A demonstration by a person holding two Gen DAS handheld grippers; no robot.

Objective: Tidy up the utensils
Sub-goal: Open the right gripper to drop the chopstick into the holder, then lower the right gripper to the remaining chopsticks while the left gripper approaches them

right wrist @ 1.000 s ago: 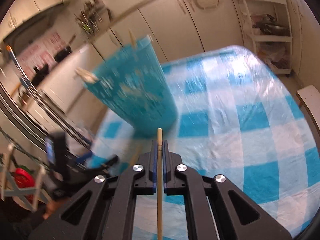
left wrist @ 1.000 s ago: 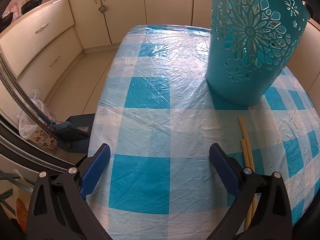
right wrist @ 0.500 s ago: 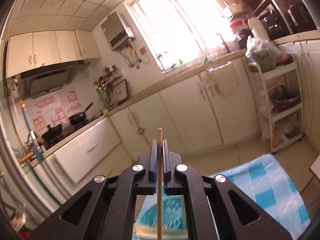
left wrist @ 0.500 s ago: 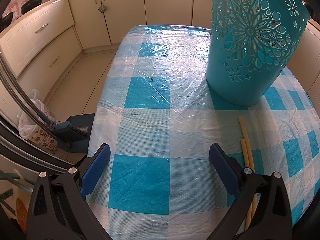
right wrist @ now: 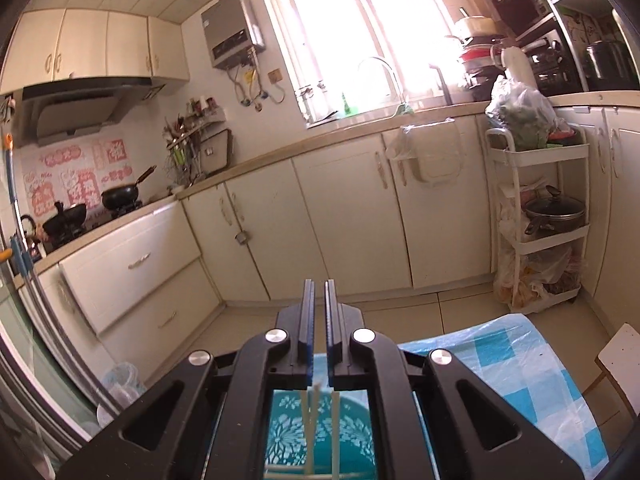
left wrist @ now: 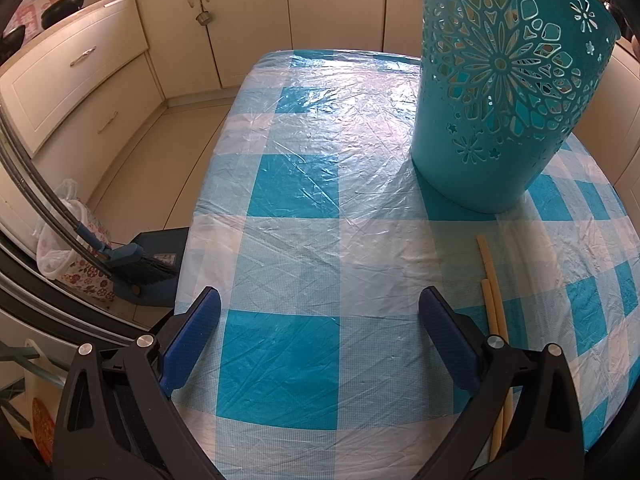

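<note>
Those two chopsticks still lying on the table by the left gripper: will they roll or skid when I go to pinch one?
The chopsticks look round and thin, so a nudge would probably roll them. The tablecloth is glossy, wrinkled plastic, so they may skid too. They lie side by side, touching, so pinching one probably shifts the other.

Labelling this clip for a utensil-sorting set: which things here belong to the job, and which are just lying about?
Part of the job:
- teal basket
- two chopsticks on the table
- chopsticks in the basket
- left gripper, right gripper

Just lying about:
- brush and dustpan
- wok
- trolley pot
</note>
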